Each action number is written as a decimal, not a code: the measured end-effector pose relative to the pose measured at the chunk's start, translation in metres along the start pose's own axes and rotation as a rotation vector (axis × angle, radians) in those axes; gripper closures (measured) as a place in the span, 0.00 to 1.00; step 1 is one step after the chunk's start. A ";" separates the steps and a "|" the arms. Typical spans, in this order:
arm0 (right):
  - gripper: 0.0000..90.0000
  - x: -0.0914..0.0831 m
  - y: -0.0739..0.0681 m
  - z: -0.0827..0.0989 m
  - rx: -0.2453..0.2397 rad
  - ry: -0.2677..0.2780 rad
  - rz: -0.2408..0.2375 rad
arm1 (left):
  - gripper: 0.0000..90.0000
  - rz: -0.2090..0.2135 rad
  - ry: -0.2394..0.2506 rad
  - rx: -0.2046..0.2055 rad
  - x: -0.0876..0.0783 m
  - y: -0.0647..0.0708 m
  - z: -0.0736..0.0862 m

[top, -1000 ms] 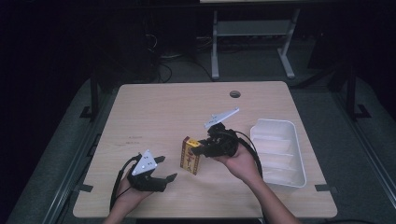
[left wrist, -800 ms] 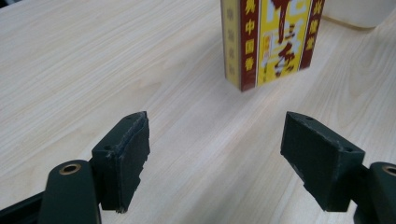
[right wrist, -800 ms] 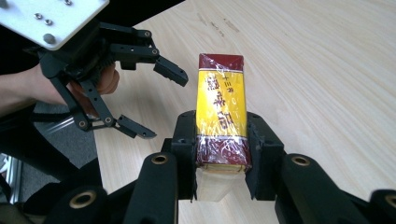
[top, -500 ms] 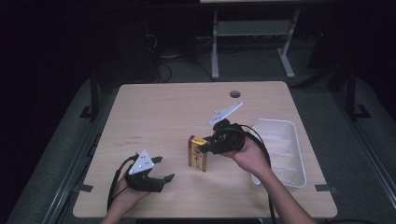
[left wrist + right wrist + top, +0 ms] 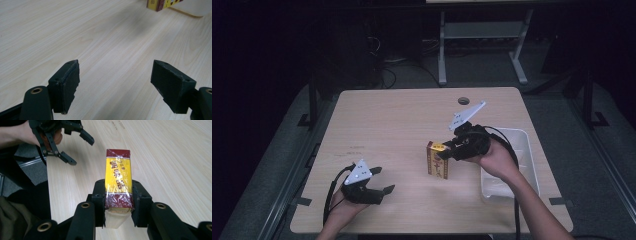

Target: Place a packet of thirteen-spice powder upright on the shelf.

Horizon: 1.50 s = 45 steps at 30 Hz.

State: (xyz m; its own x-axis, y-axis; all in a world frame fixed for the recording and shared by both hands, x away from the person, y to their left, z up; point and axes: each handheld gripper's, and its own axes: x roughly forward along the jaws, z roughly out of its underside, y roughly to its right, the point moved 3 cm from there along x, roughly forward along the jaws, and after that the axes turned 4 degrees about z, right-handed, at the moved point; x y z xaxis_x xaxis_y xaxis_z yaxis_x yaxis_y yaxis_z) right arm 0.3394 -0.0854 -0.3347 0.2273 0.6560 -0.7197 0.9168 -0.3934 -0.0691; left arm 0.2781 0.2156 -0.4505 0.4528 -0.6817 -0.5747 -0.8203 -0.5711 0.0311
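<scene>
The right tongs point(image 5: 443, 151) are clamped on one end of a yellow-and-red box point(image 5: 437, 161) — it sits just left of the white tray point(image 5: 524, 150), above the wooden surface point(image 5: 402, 125). Well to the box's left, nearer the person, the left tongs point(image 5: 381, 181) stand apart with nothing between them, having just been opening.

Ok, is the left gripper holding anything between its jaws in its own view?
No: the left gripper has its jaws spread wide over bare table, while the yellow and red box sits clamped in the right gripper.
</scene>
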 end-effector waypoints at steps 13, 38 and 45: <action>0.76 -0.022 0.015 0.013 -0.030 -0.026 0.030 | 0.25 0.001 -0.006 -0.011 0.000 -0.004 0.002; 0.76 -0.067 0.055 0.047 -0.052 -0.048 0.104 | 0.25 0.002 -0.006 -0.029 0.002 -0.009 0.004; 0.76 -0.080 0.072 0.056 -0.032 -0.054 0.128 | 0.25 -0.001 -0.006 -0.030 0.002 -0.010 0.004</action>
State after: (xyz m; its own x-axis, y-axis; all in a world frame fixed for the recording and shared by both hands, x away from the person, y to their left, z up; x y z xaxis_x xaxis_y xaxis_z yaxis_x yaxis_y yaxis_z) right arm 0.3688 -0.2019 -0.3206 0.3262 0.5659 -0.7572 0.8915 -0.4506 0.0473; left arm 0.2853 0.2217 -0.4550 0.4515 -0.6781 -0.5800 -0.8088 -0.5855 0.0549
